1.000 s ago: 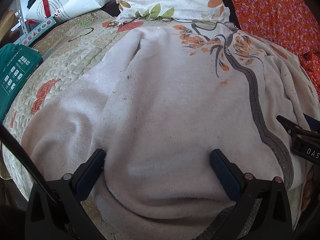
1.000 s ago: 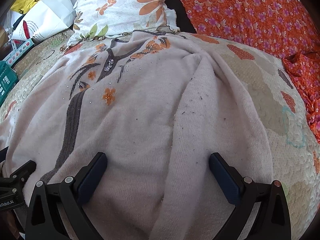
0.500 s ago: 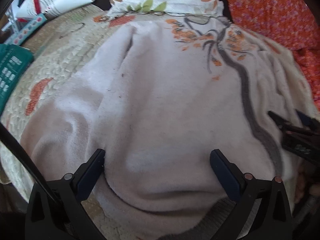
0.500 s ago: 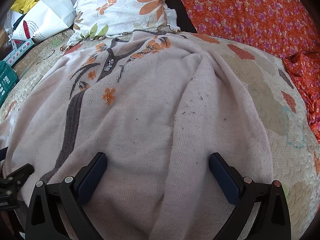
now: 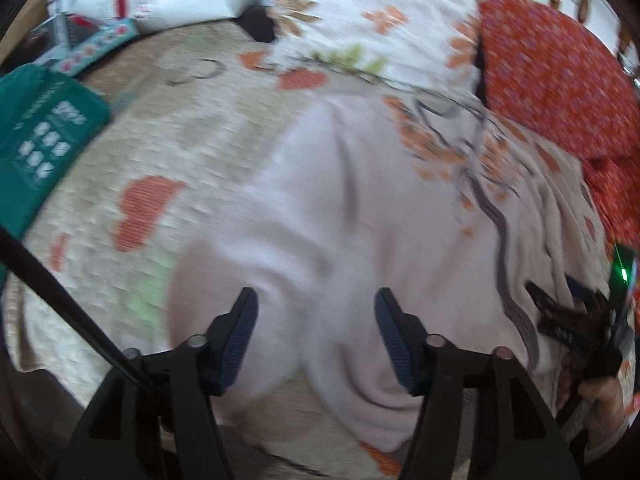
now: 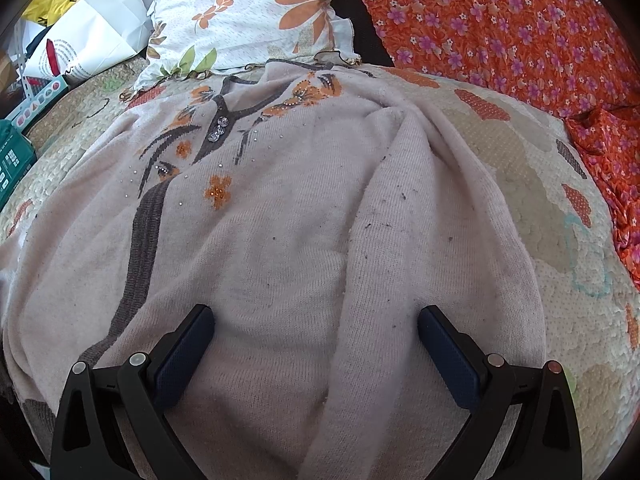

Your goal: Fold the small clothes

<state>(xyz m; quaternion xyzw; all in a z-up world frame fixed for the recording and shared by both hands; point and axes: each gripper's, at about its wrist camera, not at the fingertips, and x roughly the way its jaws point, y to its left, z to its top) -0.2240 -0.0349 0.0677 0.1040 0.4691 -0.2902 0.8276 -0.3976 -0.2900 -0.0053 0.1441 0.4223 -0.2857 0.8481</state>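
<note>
1. The left gripper (image 5: 316,336) has narrowed since a second ago: its blue ribbed pads (image 5: 240,336) then stood wide on either side of the hem, and now the jaws are closing with a raised fold of the sweater (image 5: 320,240) between them. The left view is smeared with motion, so I cannot tell whether the pads already press the cloth.
2. The left view has also shifted: more of the quilt (image 5: 160,152) shows to the left of the sweater than before, and the near hem has bunched into a hump with the quilt bare beneath it.
3. The right gripper (image 6: 316,356) looks the same as a second ago: jaws wide, pads over the lower part of the sweater (image 6: 280,240), gripping nothing.
4. The sweater lies spread on the quilt, neckline towards the floral pillow (image 6: 248,12). It is a pale pink, fuzzy knit with fine ribs, dotted with dark lint.
5. A grey knitted band (image 6: 144,232) curves down its front, with orange flowers and small shiny beads near the collar.
6. The quilt is cream, pebbly and stitched, with orange patches.
7. An orange cloth (image 6: 500,28) with purple flowers lies to the right; a teal packet (image 5: 36,152) and a white paper bag (image 6: 96,36) lie at the left.
</note>
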